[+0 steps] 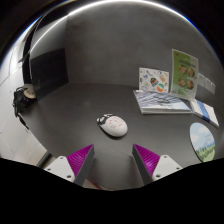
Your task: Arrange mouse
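While the gripper (113, 160) hangs wide open and empty, the mouse (113, 125) rests on the desk (80, 105) just beyond its fingers

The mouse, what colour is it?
White, with a dark wheel, in the gripper view. The mouse lies on the dark desk, beyond the open jaws.

Open dark tabletop (70, 115) across the middle and left of the frame, with free passage ahead of the spread fingers (82, 158) of the gripper (113, 158). Directly beyond them, at frame center, a white mouse (113, 125). Upper right blocked by stacked booklets (160, 100) and an upright leaflet (185, 72). Far left edged by a cable (22, 98).
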`<act>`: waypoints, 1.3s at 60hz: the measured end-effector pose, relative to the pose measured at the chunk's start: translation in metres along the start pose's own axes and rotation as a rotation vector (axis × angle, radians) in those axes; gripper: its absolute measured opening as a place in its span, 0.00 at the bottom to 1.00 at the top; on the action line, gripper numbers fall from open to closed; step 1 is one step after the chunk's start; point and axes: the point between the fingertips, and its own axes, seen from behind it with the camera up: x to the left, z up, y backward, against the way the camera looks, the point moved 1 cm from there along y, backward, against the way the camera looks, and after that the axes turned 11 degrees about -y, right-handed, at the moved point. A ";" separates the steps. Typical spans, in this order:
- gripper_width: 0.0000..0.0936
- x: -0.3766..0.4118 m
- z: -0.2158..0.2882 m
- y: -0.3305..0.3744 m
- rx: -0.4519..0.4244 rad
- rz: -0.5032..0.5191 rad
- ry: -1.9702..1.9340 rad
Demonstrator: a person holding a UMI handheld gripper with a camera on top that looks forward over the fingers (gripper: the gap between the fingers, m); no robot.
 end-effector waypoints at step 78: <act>0.43 -0.323 0.132 0.066 -0.219 -0.476 -0.163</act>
